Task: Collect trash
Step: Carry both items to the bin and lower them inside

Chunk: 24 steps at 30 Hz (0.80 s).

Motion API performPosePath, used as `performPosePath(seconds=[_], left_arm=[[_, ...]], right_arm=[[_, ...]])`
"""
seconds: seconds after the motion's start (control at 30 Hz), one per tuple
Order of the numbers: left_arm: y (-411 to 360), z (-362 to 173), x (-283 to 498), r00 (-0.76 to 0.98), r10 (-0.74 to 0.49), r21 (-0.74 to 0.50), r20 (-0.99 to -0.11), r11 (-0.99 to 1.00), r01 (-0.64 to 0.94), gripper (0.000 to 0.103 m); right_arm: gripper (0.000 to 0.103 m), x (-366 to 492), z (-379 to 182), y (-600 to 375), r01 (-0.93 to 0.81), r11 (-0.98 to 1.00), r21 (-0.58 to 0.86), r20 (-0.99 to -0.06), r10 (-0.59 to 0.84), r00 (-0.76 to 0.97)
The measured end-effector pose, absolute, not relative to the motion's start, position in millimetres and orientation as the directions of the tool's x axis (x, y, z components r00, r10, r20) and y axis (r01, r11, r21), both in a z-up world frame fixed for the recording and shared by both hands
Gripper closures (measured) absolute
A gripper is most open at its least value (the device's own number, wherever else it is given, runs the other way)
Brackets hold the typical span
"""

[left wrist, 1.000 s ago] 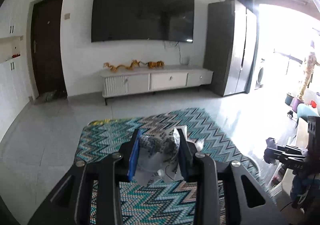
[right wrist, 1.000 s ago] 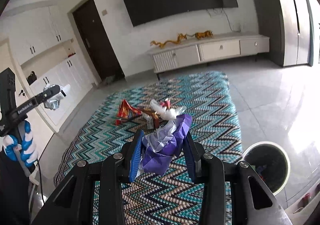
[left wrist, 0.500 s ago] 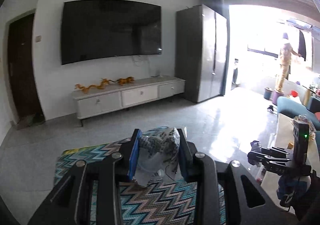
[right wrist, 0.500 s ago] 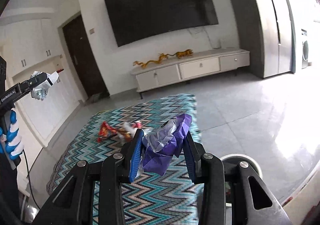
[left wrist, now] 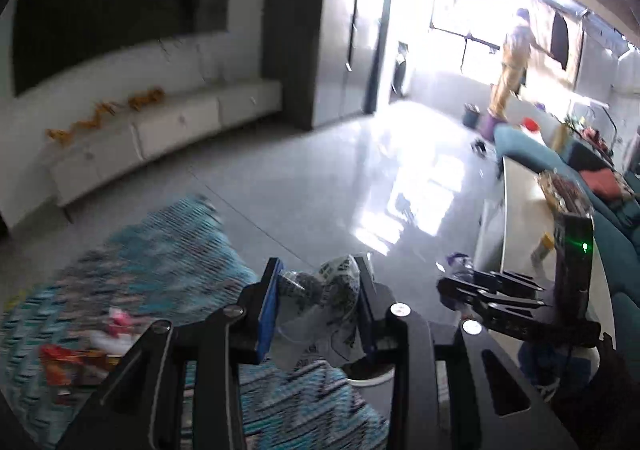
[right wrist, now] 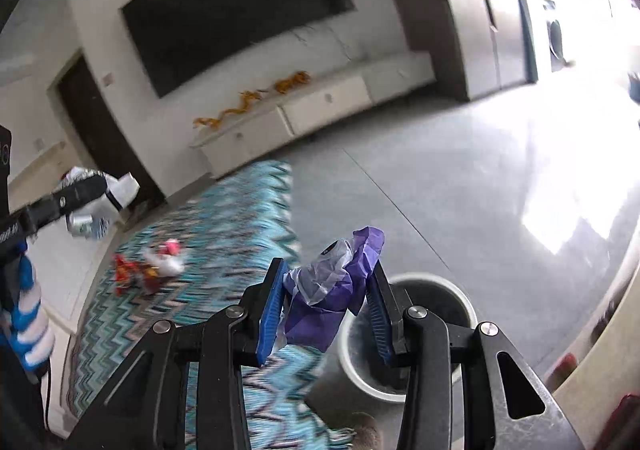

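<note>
While our left hand-held gripper (left wrist: 318, 296) is clamped on a crumpled printed plastic wrapper (left wrist: 320, 306), the left wrist view shows red snack wrappers (left wrist: 76, 354) left on the zigzag rug (left wrist: 160, 258). Through the right wrist view, our right hand-held gripper (right wrist: 326, 300) pinches a purple wrapper (right wrist: 334, 290) just above the white trash bin (right wrist: 436, 290), so we judge two drops and more pickups remain.

A dark television (right wrist: 236, 14) is hanging above a white cabinet (right wrist: 320, 106); a zigzag rug (right wrist: 224, 218) is lying on grey floor (right wrist: 460, 186).
</note>
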<state>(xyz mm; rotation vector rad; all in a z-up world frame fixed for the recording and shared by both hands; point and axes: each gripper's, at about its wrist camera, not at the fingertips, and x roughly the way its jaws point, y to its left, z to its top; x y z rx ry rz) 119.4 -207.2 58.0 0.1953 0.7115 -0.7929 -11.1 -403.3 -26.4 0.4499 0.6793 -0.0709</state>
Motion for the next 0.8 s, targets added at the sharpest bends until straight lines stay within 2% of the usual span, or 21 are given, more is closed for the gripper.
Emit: performPosePath(seconds=[0.2, 0.43, 0.53, 0.6, 0.8], left_arm=[[-274, -20, 142, 0.357, -0.556, -0.153, -0.751, 0.672, 0.725, 0.070], [-317, -74, 166, 0.278, -0.526, -0.196, -0.804, 0.675, 0.711, 0.068], [-327, -87, 178, 0.241, -0.536, -0.238, -0.809, 0.674, 0.699, 0.064], [-330, -92, 185, 0.228, -0.541, -0.256, -0.809, 0.675, 0.692, 0.057], [-333, -92, 185, 0.221, -0.547, -0.265, -0.807, 0.671, 0.692, 0.054]], right_arm=[[0.062, 14, -84, -438, 0.295, 0.868, 0.398, -0.696, 0.077, 0.714], [0.059, 43, -131, -452, 0.348, 0.849, 0.398, -0.750, 0.082, 0.656], [0.055, 48, -151, -460, 0.373, 0.843, 0.387, -0.774, 0.077, 0.629], [0.050, 53, -159, -463, 0.394, 0.839, 0.375, -0.787, 0.063, 0.614], [0.047, 52, -165, -467, 0.421, 0.832, 0.361, -0.797, 0.041, 0.603]])
